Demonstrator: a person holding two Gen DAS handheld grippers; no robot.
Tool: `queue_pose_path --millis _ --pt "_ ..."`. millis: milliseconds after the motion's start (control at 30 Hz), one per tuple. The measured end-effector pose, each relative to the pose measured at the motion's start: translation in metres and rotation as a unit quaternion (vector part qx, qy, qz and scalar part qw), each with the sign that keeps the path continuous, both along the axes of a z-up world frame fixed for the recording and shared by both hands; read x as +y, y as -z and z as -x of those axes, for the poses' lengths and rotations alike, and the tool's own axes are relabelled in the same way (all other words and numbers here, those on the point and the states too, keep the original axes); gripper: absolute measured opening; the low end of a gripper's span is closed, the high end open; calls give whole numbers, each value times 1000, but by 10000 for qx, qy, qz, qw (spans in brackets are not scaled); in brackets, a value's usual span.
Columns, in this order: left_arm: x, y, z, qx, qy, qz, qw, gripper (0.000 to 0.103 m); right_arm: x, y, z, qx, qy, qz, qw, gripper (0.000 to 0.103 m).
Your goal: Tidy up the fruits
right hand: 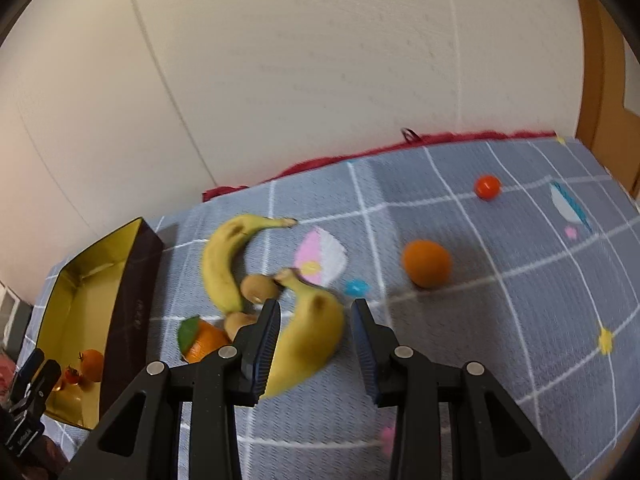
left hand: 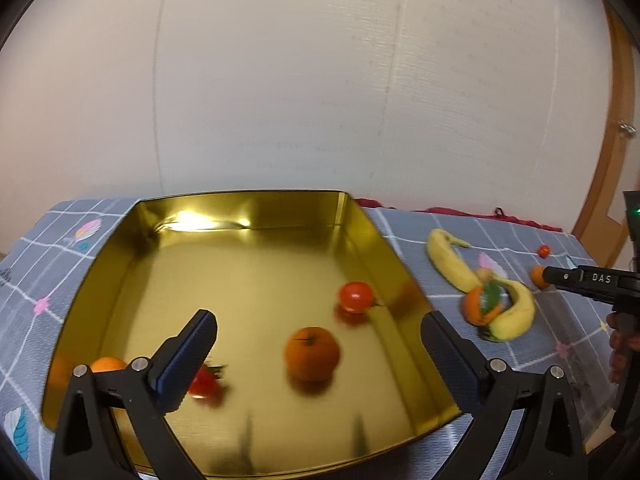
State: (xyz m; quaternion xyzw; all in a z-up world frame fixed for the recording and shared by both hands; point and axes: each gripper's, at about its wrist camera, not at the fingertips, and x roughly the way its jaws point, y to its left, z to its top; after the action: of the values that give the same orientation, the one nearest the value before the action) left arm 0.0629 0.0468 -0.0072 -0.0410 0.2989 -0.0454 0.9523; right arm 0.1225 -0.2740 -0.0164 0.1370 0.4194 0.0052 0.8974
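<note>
While the right gripper (right hand: 314,344) hangs with its jaws spread either side of the nearer banana (right hand: 310,336) and not yet pressing it, that banana lies on the checked cloth (right hand: 500,320) near its middle, right of the gold tin (right hand: 132,280) and beside a second banana (right hand: 224,260), two kiwis (right hand: 260,288) and a leafy orange (right hand: 200,340). It looks light, soft and easily bruised, so I would take it gently across its thick middle; the left gripper (left hand: 320,360) hangs empty, jaws wide, over the tin, which holds oranges (left hand: 312,354) and tomatoes (left hand: 356,296)
</note>
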Motion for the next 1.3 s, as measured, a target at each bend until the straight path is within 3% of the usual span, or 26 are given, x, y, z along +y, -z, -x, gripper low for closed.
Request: queue_pose_path --millis 233,500,600,800,933,1033,1067,1200,1300 --pt "-30 -1 2 -53 278 -122 9995 103 -12 16 6 305 20 -461 9985 39" --pt "-47 4 8 -166 552 -410 9975 103 5 28 -2 481 -127 -930 9944 46" --pt "-49 5 9 -191 625 -449 9969 103 15 31 -9 515 -86 -822 9952 55" --pt "-51 4 12 -237 685 -469 9963 103 31 34 -16 472 -88 -87 9988 56" --pt "-52 4 14 -278 709 -494 9959 103 31 34 -17 401 -194 69 9990 52" --pt "-53 4 14 -277 741 -514 9955 103 27 27 -12 285 -337 203 9988 36" --pt "-53 5 14 -272 746 -522 9955 103 25 24 -9 246 -380 309 9985 31" --pt "-54 6 14 -248 771 -489 9955 103 16 25 -1 294 -299 939 9947 26" --pt "-55 5 15 -263 797 -424 9956 103 -6 34 2 395 -208 101 9990 26"
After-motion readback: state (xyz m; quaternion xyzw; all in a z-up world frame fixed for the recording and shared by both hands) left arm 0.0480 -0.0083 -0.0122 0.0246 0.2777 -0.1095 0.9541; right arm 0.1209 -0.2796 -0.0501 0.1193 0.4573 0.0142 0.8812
